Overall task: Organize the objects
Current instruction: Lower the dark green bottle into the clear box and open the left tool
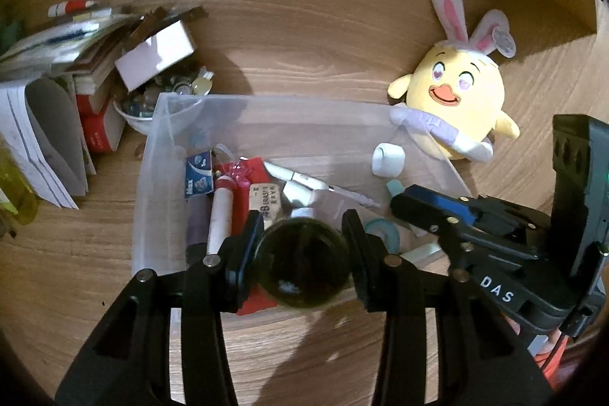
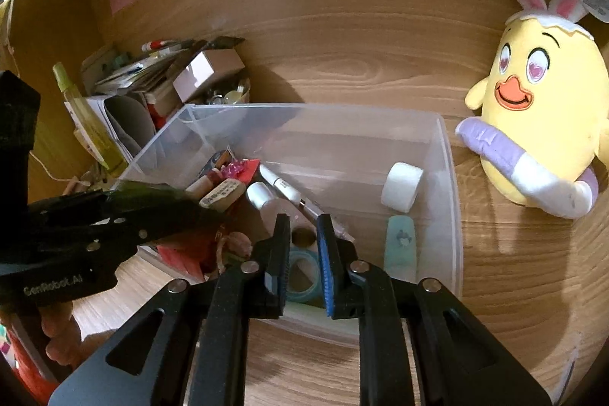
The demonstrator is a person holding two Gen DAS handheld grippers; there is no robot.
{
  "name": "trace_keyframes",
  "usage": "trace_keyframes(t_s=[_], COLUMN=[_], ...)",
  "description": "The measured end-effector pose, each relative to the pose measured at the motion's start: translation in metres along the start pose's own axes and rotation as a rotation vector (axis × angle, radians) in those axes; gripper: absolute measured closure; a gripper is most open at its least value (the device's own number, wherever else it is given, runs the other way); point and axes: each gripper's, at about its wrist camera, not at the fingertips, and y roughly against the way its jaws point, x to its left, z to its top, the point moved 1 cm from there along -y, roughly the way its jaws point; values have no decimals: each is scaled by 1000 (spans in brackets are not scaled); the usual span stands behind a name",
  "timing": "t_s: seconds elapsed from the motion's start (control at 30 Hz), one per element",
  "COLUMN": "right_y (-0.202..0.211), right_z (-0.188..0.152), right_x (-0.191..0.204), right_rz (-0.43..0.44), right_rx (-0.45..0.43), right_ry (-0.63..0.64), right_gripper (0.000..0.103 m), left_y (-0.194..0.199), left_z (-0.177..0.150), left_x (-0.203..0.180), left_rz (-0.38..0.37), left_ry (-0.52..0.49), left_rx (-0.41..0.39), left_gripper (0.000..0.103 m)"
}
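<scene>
Tongs on the left hand (image 1: 302, 238) clamp a dark round bottle (image 1: 302, 263), its base facing the camera, held above the near edge of a clear plastic bin (image 1: 152, 155). Right tongs (image 2: 302, 246) hang over the bin's near right part; jaws parted by a narrow gap, nothing between them, blue pads showing. No earlier view to compare

Bin sits on a wood-grain surface (image 1: 304, 44). Inside it: white tape roll (image 2: 401, 187) near the right wall, pale teal case (image 2: 400, 242) just in front of it, teal tape ring (image 2: 302, 276) under the right tongs, white pen (image 2: 281, 185), wooden stamp block (image 2: 222, 196), red packet (image 1: 249, 174), white marker (image 1: 220, 212), blue card (image 1: 198, 175).

Yellow chick plush with rabbit ears (image 2: 540, 124) stands just right of the bin, touching its far right corner in the left view. Heap of books and papers (image 1: 49, 94) well left, with a small bowl of glass bits (image 1: 144, 109) beside the bin's far left corner
</scene>
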Motion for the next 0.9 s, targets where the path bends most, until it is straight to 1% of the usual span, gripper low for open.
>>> trace_keyframes(t_s=[0.03,0.07,0.1,0.33,0.37,0.4,0.43,0.53,0.6,0.67,0.7,0.73,0.77,0.83,0.9], right_y=[0,1,3,22,25,28,31,42,48,55,58,61,64,70,75], right_z=[0,0,0,-1,-2,-3,-5,-12,-16,-21,-23,-26,-29,-33,-37], right_x=[0,0,0,1,1,1,2,3,5,7,7,8,9,10,11], right_rz=[2,-1,-4,-4,-5,-6,-6,-12,-17,-21,-22,-27,-32,-38,-37], right_rx=[2,-2,-8,-39,-43,-46,-49,-65,-75,-83,-86,-91,-96,-106,-111], right_ry=[-1,-3,-4,-10,-12,-14,-16,-17,-14,-9,-7,-5,-5,-4,-5], right_gripper=[79,73,71,71,69,65,60,50,47,45,41,39,35,32,29], left_y=[1,2,3,17,19,21,24,30,34,39,41,44,47,53,58], left_z=[0,0,0,-3,-4,-5,-7,-13,-18,-23,-25,-28,-30,-35,-38], left_x=[-2,-4,-5,-8,-8,-8,-7,-7,-7,-8,-8,-8,-8,-9,-11], left_rz=[6,10,12,21,24,26,28,34,42,52,55,57,58,62,68], left_ry=[-9,-16,-22,-33,-32,-30,-25,-17,-18,-20,-20,-21,-21,-21,-28], left_rx=[-5,-8,-11,-31,-35,-38,-44,-56,-62,-71,-75,-80,-83,-97,-104], left_gripper=[61,61,61,61,61,60,58,52,50,46,44,41,37,33,33])
